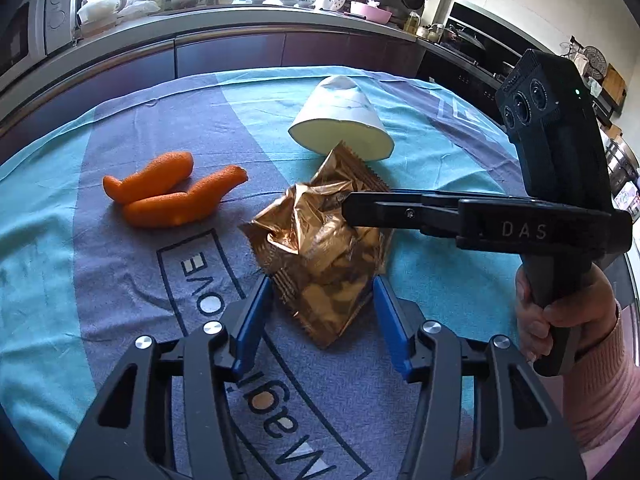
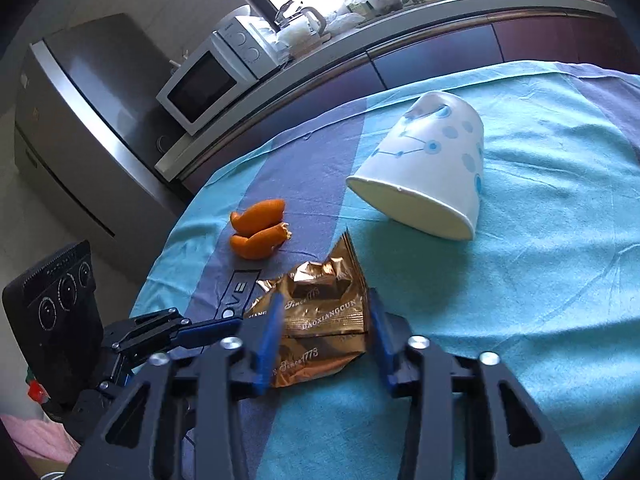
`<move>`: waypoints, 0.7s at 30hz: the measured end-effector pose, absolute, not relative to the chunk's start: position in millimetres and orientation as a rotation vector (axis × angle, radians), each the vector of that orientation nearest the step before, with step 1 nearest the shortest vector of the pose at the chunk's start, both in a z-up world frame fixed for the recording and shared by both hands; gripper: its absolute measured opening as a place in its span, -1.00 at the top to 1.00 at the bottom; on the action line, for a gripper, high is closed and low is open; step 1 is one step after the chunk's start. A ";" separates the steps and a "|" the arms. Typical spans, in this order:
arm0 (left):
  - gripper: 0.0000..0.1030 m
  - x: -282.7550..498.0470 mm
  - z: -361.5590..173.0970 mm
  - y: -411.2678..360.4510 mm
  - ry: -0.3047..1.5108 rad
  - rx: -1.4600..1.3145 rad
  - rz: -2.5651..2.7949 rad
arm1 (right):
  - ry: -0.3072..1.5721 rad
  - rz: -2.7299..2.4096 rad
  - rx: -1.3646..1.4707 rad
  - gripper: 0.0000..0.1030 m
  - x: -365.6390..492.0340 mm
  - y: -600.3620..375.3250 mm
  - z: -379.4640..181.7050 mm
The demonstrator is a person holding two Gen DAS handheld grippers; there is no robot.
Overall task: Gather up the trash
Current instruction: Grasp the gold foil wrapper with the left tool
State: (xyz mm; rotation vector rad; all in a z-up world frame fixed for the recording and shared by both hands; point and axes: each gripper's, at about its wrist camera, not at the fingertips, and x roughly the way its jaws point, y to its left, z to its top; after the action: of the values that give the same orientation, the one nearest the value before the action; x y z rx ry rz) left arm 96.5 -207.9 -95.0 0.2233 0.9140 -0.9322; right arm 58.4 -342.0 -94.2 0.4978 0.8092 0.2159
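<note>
Crumpled gold wrapper (image 1: pixel 320 248) mid-frame on tabletop (image 1: pixel 60 280); right tool (image 1: pixel 352 210) pinching its top; left tool (image 1: pixel 320 300) open astride it

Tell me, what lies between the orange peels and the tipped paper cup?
Only bare tablecloth lies between the orange peels and the paper cup, clearest in the right wrist view.

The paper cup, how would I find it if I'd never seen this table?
Look at the table with the blue cloth. Past the crumpled gold wrapper in the middle lies the paper cup, tipped on its side with its mouth facing you. It's the only white thing there, with light blue dots, unlike the orange peels.
</note>
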 end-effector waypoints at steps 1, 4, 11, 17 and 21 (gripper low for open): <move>-0.02 97.4 -95.1 -206.9 0.916 0.218 -0.931 | 0.802 0.215 0.493 0.75 57.2 -341.4 -92.8; -0.24 101.1 -94.2 -201.8 0.925 0.187 -0.921 | 0.761 0.245 0.521 0.88 50.5 -344.1 -87.1; -0.37 113.0 -91.1 -183.8 0.958 0.077 -0.938 | 0.684 0.352 0.614 0.94 38.8 -349.1 -76.4; -0.29 117.0 -85.9 -171.4 0.955 0.001 -0.972 | 0.688 0.450 0.631 0.95 46.3 -331.1 -73.8; 0.07 120.1 -85.7 -166.3 0.958 -0.026 -0.962 | 0.693 0.476 0.610 0.93 51.8 -319.1 -68.9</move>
State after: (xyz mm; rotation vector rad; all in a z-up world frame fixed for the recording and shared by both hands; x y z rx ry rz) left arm 120.1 -166.3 -85.7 -0.0263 0.9577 -0.9620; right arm 51.8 -319.1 -68.9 0.6101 0.6928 0.4760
